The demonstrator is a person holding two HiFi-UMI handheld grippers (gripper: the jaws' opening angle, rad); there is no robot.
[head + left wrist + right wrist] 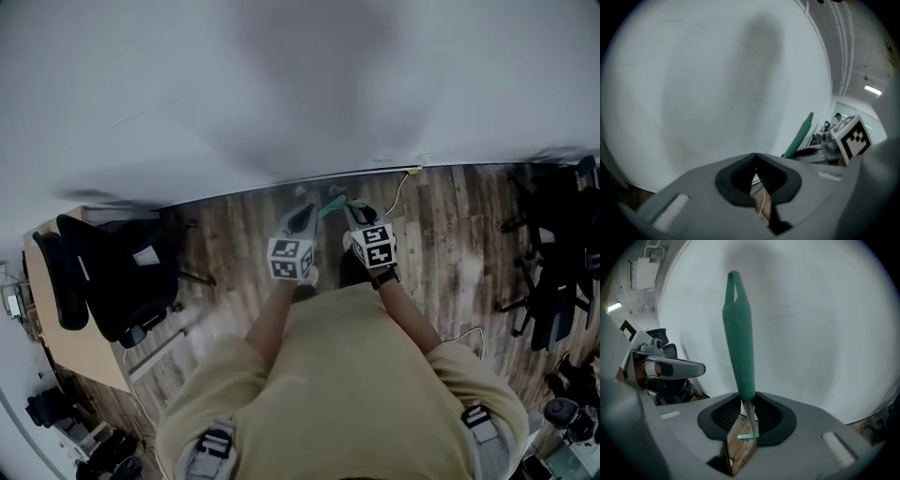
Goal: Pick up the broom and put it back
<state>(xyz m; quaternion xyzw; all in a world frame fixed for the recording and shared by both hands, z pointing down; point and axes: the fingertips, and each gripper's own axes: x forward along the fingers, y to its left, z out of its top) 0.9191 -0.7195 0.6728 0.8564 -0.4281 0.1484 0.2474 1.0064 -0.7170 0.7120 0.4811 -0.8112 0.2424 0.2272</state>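
Left edge of the floor [225, 234], head view: a black office chair [112, 272] stands beside a light wooden desk [80, 347]. A white wall [281, 84] fills the top of the view and meets the wood floor in a line across the middle. A person in a beige shirt [347, 375] stands close to the wall, both arms forward.

Left gripper [302, 220], just left of centre: jaws brought together with the tips touching and nothing gripped. Its own view shows only floor through the small gap below the tips.

Broom [330, 204]: only a short green stretch shows in the head view, between the two grippers, above the floor near the foot of the wall. In the right gripper view the green handle [739, 333] rises upright out of the jaws against the wall, with a hanging loop at its top.

Right gripper [353, 211], just beside the left one: jaws narrow, clamped on the lower end of the handle.

Further right, a white cable [403, 187] lies on the floor by the wall. Black chairs [553, 272] stand at the floor's right edge.
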